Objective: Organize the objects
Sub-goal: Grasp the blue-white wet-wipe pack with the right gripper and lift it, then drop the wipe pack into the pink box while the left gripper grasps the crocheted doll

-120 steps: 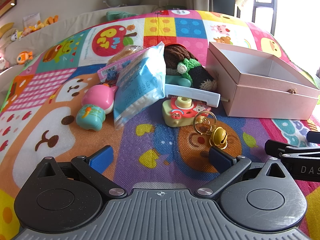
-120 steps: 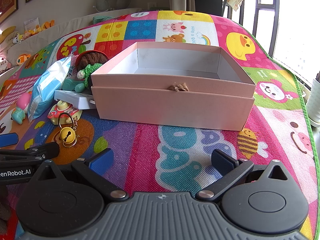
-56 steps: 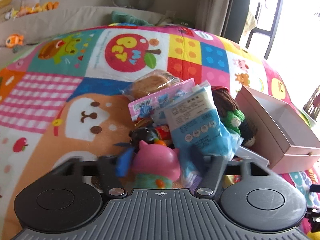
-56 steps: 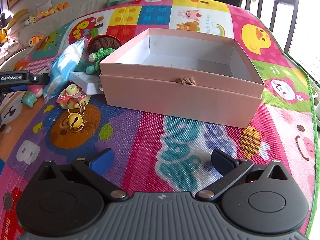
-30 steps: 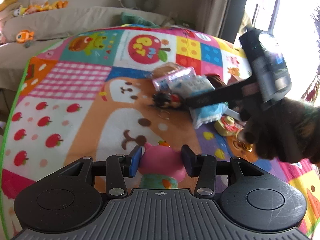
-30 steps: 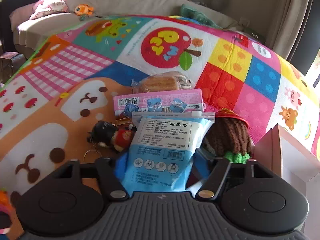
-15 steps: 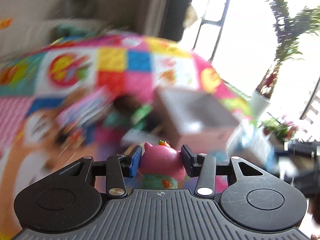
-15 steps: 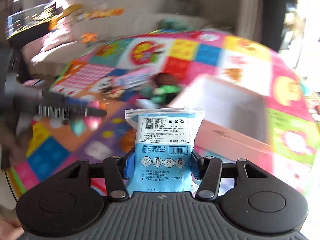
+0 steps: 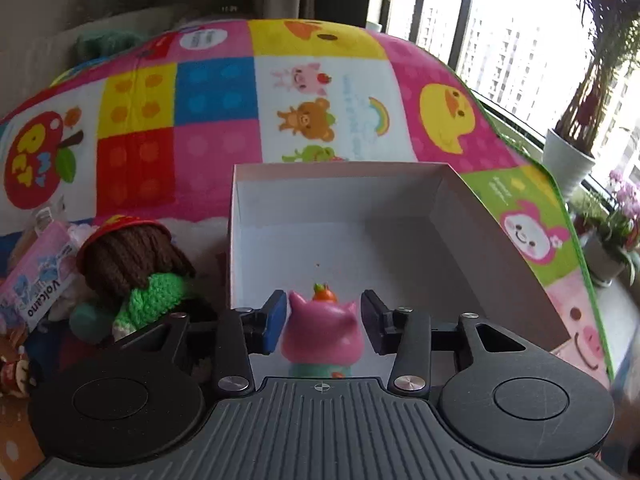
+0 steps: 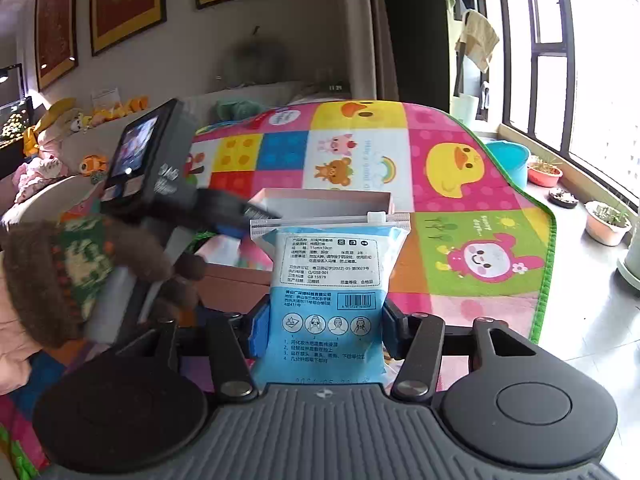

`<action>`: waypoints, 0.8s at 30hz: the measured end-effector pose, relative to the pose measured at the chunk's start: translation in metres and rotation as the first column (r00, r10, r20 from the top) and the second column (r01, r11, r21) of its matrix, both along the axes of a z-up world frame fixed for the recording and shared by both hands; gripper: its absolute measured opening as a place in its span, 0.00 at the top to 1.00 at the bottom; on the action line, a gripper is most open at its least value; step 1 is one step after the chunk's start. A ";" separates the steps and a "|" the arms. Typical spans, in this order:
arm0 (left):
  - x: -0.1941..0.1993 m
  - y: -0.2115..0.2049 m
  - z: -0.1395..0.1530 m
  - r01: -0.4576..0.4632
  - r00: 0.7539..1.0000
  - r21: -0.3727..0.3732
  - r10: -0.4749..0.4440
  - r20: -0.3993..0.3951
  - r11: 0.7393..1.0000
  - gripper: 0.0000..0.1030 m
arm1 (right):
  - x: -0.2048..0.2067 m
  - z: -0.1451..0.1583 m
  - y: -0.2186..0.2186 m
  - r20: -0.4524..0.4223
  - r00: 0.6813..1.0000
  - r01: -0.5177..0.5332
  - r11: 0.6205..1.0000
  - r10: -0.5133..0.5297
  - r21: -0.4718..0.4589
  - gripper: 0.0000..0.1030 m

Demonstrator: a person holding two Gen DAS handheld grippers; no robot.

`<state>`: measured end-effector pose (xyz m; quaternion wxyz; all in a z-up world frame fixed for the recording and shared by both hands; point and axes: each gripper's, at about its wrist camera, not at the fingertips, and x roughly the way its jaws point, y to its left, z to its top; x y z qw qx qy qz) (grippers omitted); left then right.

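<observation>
Both grippers are matte black plastic: a ribbed grey-black base, two round discs, angled link arms with silver screws, and blue pads (image 9: 276,322). The hand (image 10: 60,276) wears a brown, green-patterned knitted glove.

Framed pictures (image 10: 124,4) hang on the wall above a sofa (image 10: 72,148) with plush toys. Potted plants (image 9: 576,148) stand by the window (image 10: 592,60).
</observation>
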<state>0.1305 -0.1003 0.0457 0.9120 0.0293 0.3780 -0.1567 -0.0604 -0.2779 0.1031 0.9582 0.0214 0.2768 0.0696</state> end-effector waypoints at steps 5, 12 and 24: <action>-0.020 0.038 0.030 -0.023 0.998 -0.127 0.030 0.059 0.992 0.57 | 0.033 0.001 0.002 -0.012 1.000 -0.009 1.000 0.010 0.021 0.48; -0.058 0.108 0.055 -0.090 0.986 -0.246 0.121 0.116 0.965 0.57 | 0.142 0.008 0.018 -0.129 0.991 -0.028 0.998 0.035 0.059 0.48; -0.095 0.215 0.002 -0.265 0.964 -0.240 0.264 -0.037 0.934 0.57 | 0.212 -0.059 0.057 -0.402 0.915 -0.003 0.997 0.035 0.079 0.48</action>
